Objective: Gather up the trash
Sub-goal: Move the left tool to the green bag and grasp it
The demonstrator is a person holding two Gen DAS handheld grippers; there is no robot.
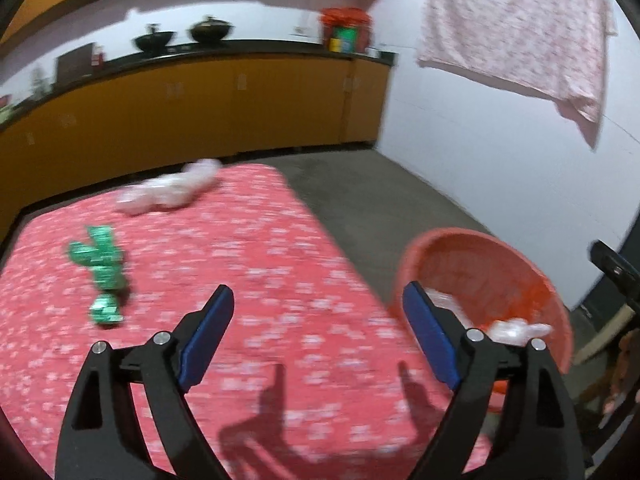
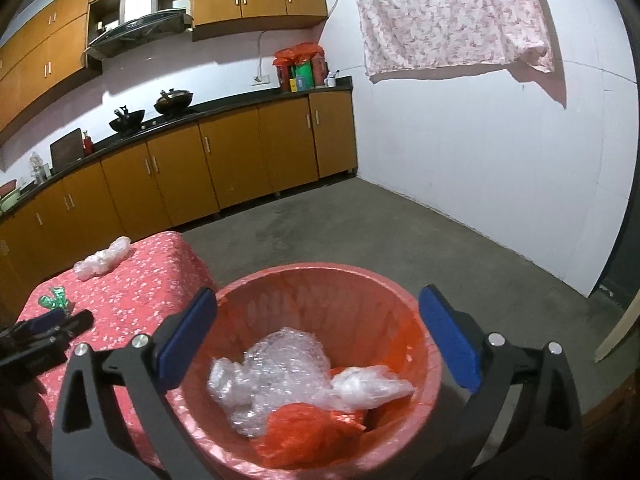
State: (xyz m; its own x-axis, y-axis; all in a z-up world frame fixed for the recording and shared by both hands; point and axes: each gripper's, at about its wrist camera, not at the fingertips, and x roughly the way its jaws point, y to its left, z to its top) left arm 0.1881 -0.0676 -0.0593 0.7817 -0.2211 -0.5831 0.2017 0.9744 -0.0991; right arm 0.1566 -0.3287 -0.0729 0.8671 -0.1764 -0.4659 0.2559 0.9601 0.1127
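Note:
My left gripper (image 1: 318, 300) stands open over the red flowered table (image 1: 248, 272), nothing between its blue pads. A crumpled green wrapper (image 1: 102, 268) lies to its left, and a clear plastic bag (image 1: 168, 194) rests near the table's far edge. The red bin (image 1: 532, 272) stands beside the table at the right. My right gripper (image 2: 318, 304) hangs open above that red bin (image 2: 320, 276), which holds bubble wrap (image 2: 264, 372), a clear plastic bag (image 2: 372, 386) and a red plastic bag (image 2: 308, 432). The left gripper (image 2: 60, 322) shows at the left edge of the right wrist view.
Orange cabinets (image 2: 224, 156) with a black counter run along the far wall, with woks (image 2: 174, 100) on it. A pink cloth (image 2: 452, 12) hangs against the white wall. Grey concrete floor (image 2: 400, 232) stretches beyond the bin. A dark object (image 1: 612, 268) juts in at the right.

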